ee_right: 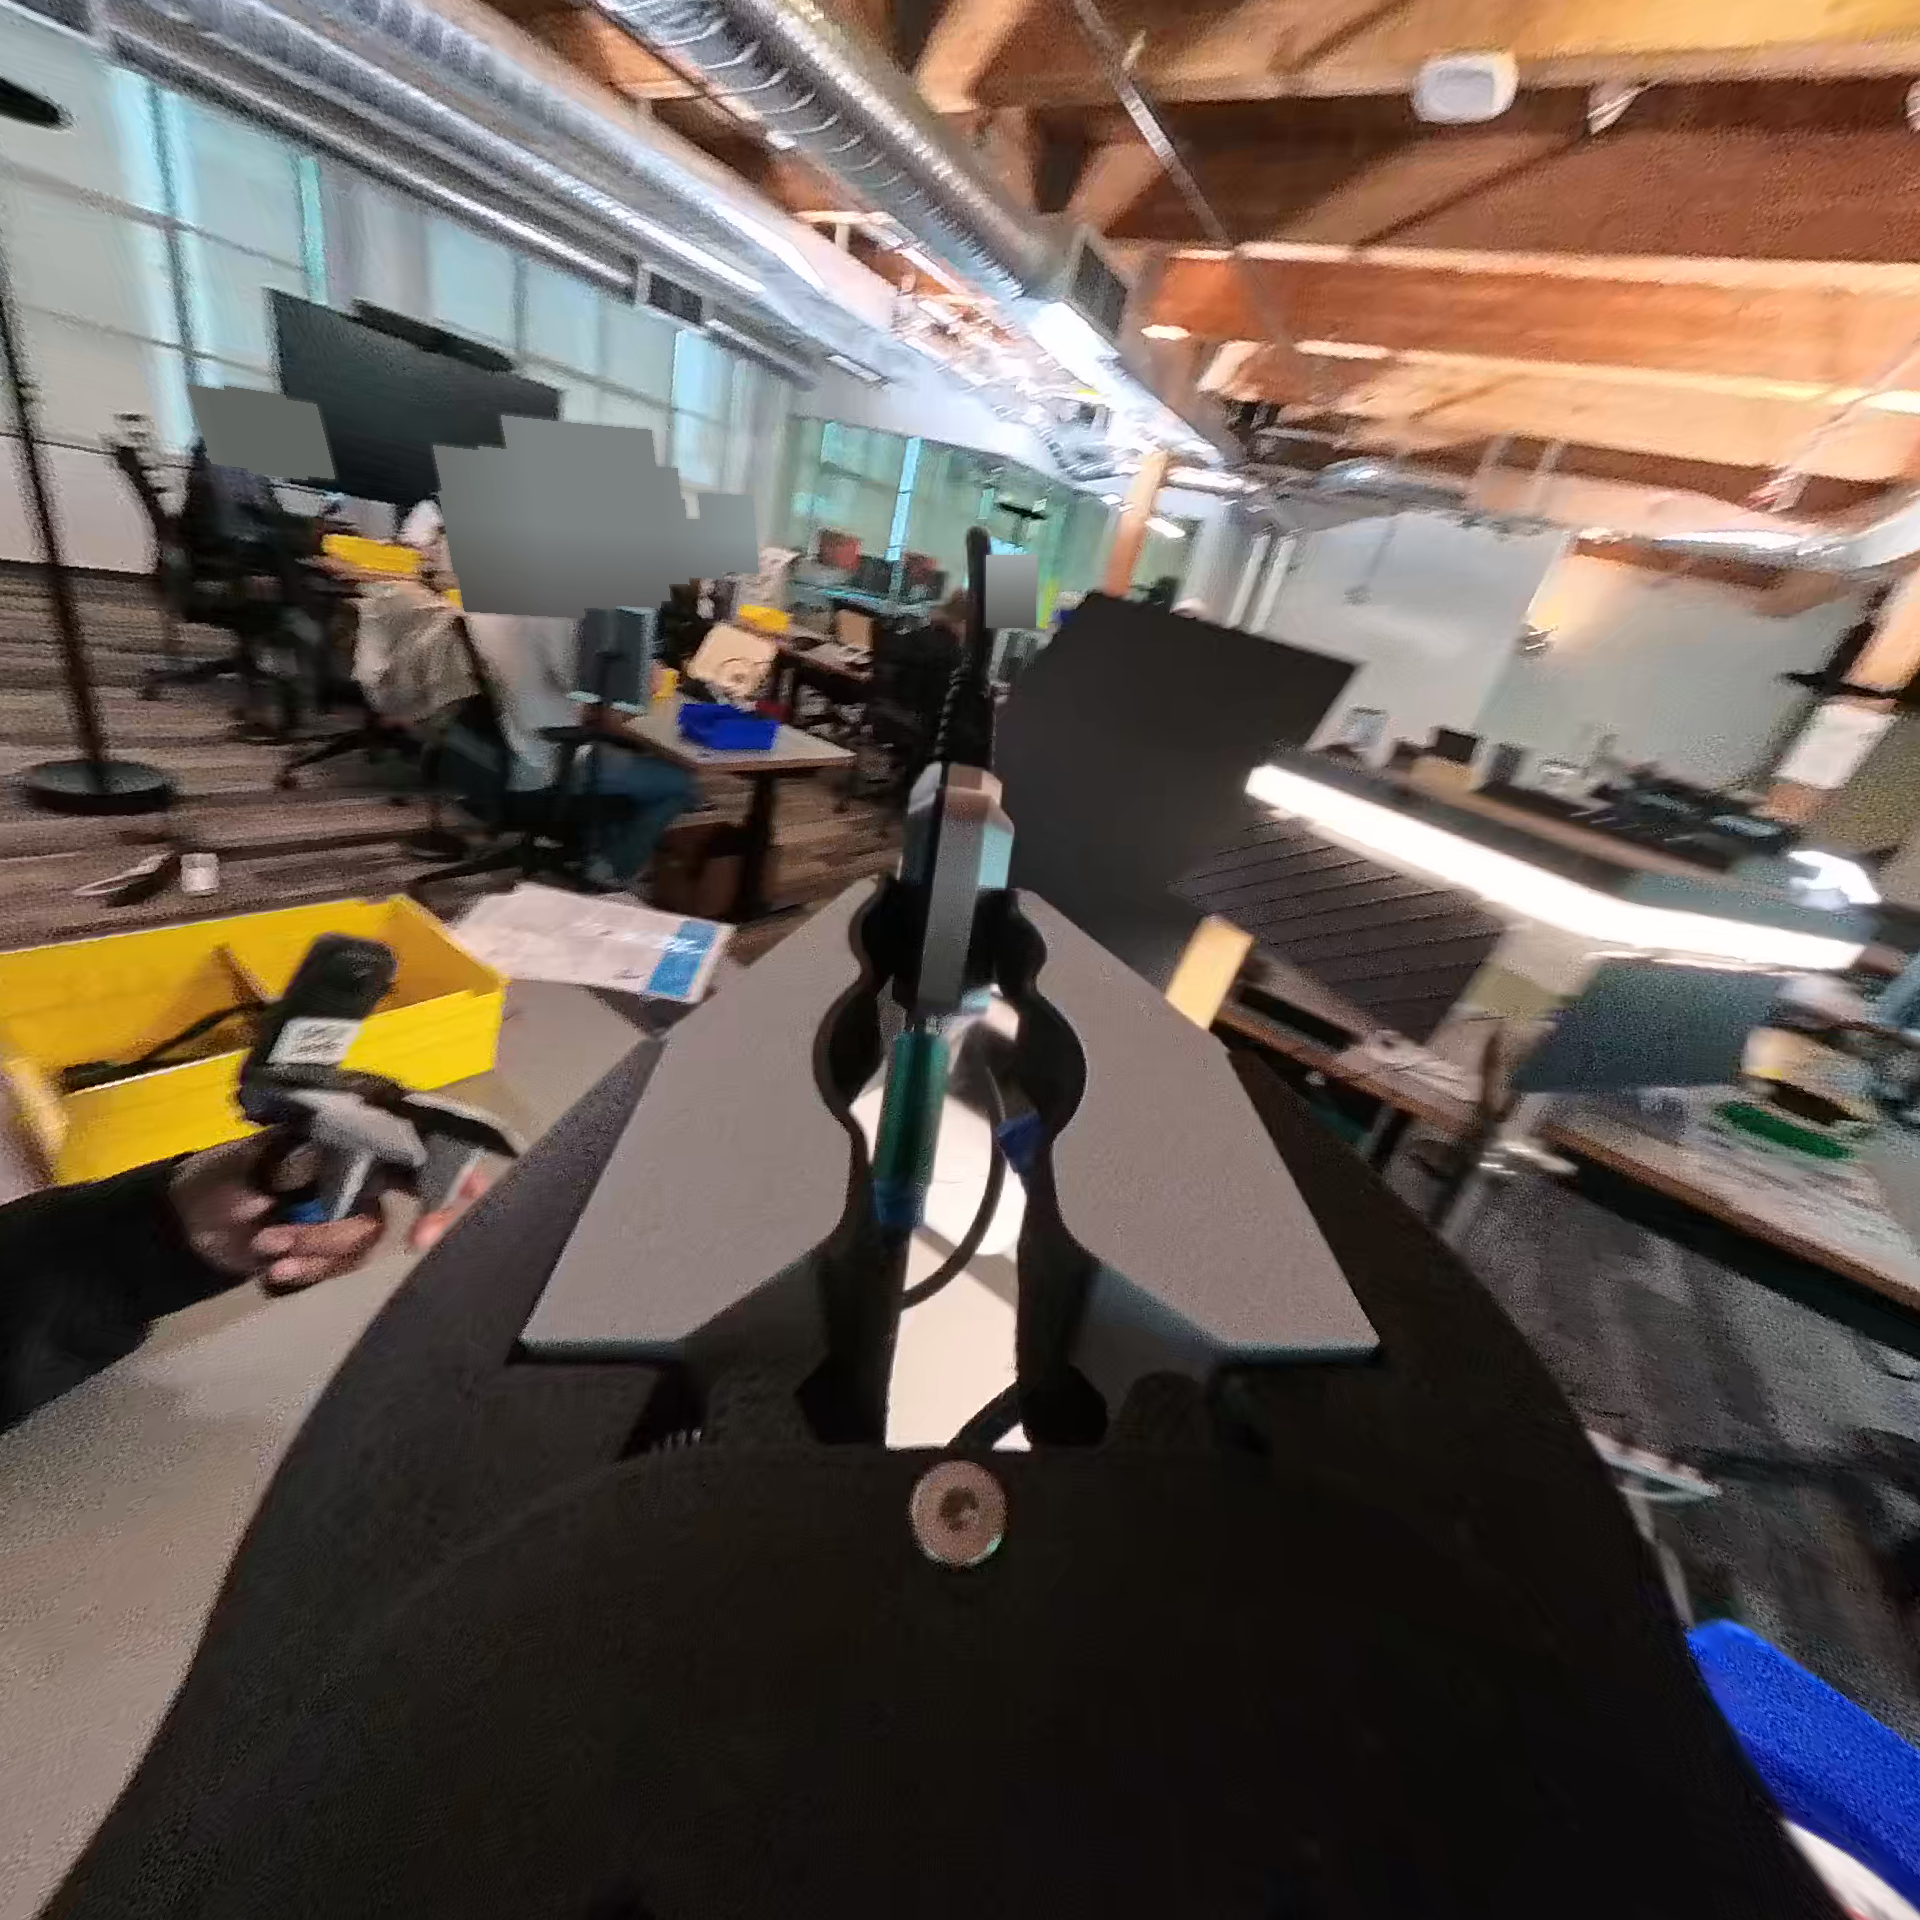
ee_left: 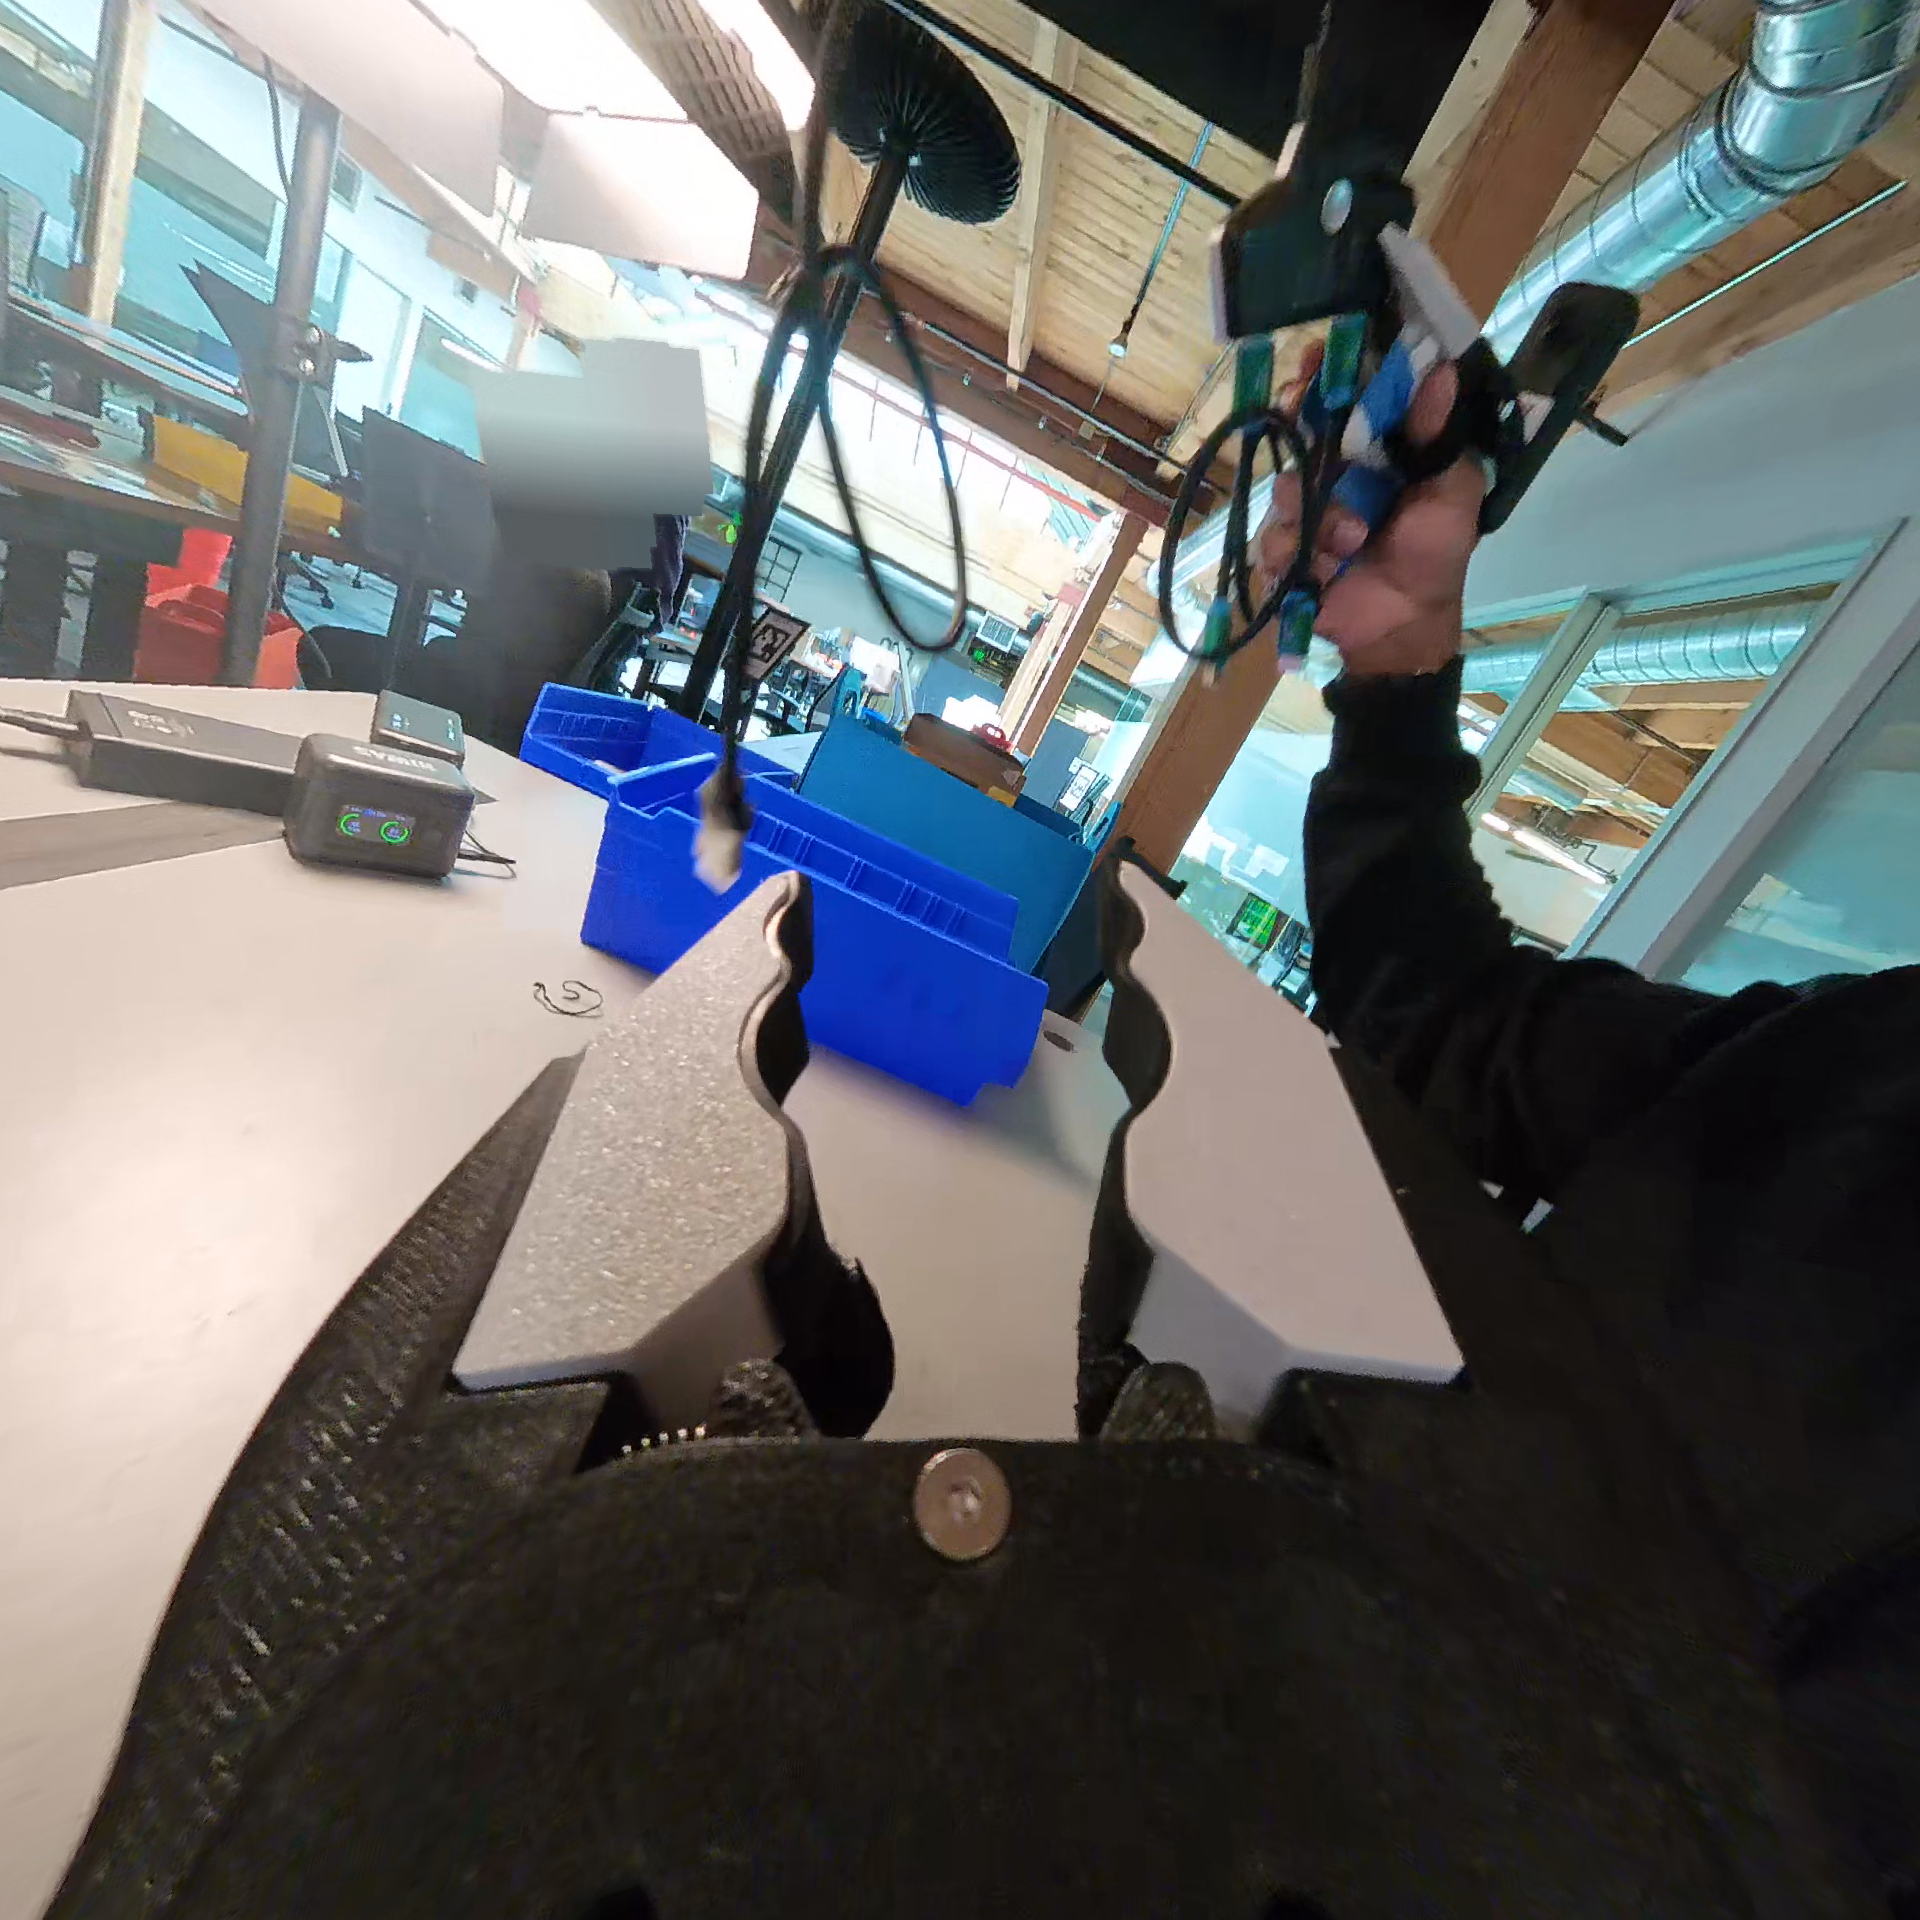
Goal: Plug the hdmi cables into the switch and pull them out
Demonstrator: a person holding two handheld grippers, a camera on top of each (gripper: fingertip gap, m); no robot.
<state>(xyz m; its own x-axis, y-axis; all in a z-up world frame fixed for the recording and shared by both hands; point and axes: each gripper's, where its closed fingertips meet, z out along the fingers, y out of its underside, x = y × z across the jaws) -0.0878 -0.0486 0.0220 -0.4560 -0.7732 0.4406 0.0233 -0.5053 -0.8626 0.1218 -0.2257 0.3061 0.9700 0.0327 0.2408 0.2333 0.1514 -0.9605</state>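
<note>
Blue bin [ee_left: 831,966]: on counter [ee_left: 260,1091], partly hidden behind left hand-held gripper [ee_left: 956,904], released, empty.
Right hand-held gripper [ee_right: 945,914]: clenched on switch [ee_right: 951,883], above bin; cables [ee_left: 1226,540] blurred.

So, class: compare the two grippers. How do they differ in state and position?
The left gripper is open and empty; the right gripper is shut on the switch. The left sits low over the table; the right is raised, cables dangling from it. Both have grey, wavy-edged fingers.

Grey-fingered black claw [ee_left: 951,894], black sleeve [ee_left: 1455,935]
</note>
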